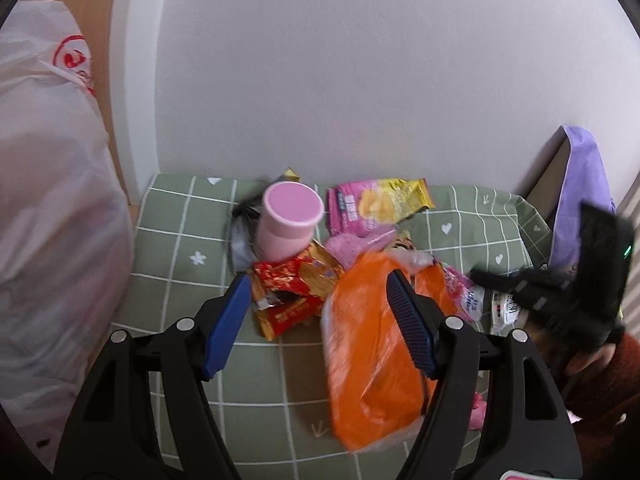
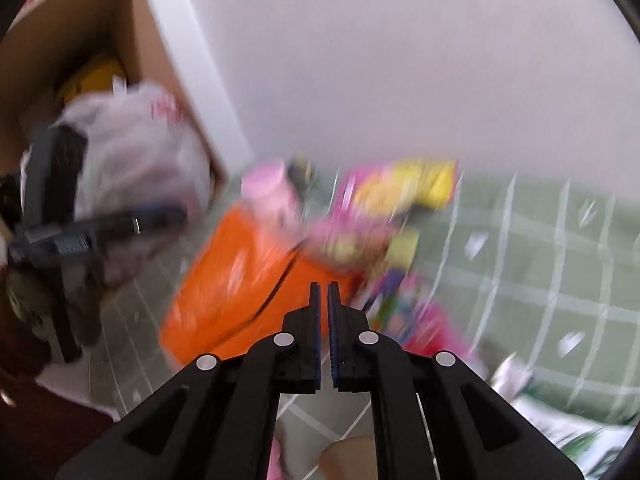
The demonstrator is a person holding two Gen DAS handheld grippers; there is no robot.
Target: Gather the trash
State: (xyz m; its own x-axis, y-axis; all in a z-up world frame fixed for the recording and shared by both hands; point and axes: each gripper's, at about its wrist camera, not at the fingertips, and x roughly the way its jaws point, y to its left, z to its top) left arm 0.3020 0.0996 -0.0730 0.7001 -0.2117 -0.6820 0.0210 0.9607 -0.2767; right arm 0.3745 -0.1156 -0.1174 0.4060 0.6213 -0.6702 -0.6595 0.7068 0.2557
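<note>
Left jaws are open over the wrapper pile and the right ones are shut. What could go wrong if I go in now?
The pink cup stands among loose wrappers right behind the red wrapper; reaching in with the left gripper could tip it. The orange bag lies under that gripper's right finger, so closing may pinch the bag too. The right gripper is close beside the pile; the two could collide.

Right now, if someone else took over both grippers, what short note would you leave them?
Left gripper: open, empty, over the red-gold wrapper and orange bag.
Right gripper: shut, nothing seen between its pads; its view is blurred.
Trash sits heaped on the green checked cloth: pink cup, pink-yellow chip bag, other wrappers.
White plastic bag is at the left.
Done: nothing shown as collected.
Left: pick up the whole pile.
</note>
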